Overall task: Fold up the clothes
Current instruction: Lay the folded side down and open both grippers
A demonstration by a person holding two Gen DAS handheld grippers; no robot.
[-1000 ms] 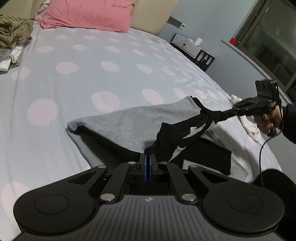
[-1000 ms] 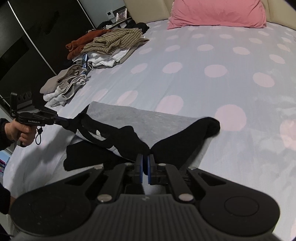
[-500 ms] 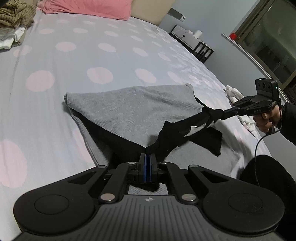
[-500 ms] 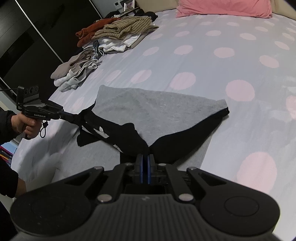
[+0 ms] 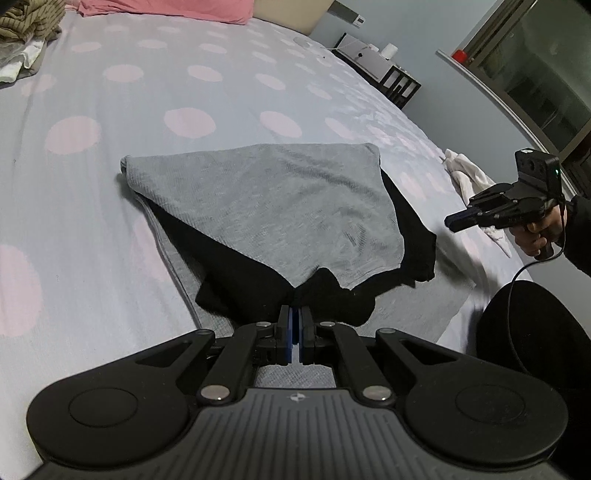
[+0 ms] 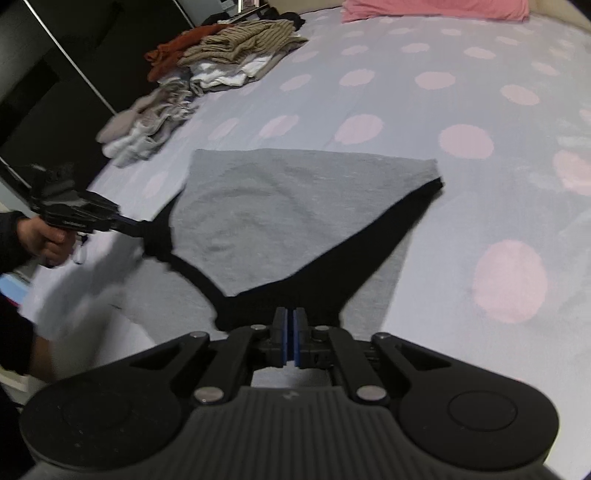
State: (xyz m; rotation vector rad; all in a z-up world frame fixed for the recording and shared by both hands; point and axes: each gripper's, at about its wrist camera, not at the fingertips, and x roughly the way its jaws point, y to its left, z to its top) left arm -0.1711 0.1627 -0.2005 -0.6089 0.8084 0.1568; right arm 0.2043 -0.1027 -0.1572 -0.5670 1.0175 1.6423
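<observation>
Since the earlier frames, both grippers had carried the garment's raised edge toward the person and lowered it, so that the grey-and-black garment (image 5: 266, 206), formerly hanging between them in a bunched black rope, lay folded over itself in a broad grey panel with black showing beneath along its near edges. Location: on the polka-dot bedsheet (image 5: 184, 99), near the bed's near edge, well apart from the pink pillow (image 5: 166, 9). Left gripper (image 5: 294, 328): fingers pressed together on a black corner of the garment, held low over the cloth. Right gripper (image 6: 289, 334): jaws opening, a narrow gap showing between the blue pads (image 6: 282, 339); in the left wrist view its tip stood clear of the garment's right edge, with nothing between the fingers, so the right corner appeared released. Handling note, as a judgement: the fold was best finished by setting the left corner down flat before letting go, level with the released right corner, so that the near hem lay straight; the black flap (image 5: 413, 243) jutting out at the right would probably want tucking or smoothing, as soft knit tends to creep when dropped. Containers: none seen; no basket, box or drawer in either view. Other holdings: a loose heap of clothes (image 6: 236, 48), striped, rust and white pieces, lay at the bed's far left side, and a white cloth (image 5: 467, 177) at the right edge, neither contained.
</observation>
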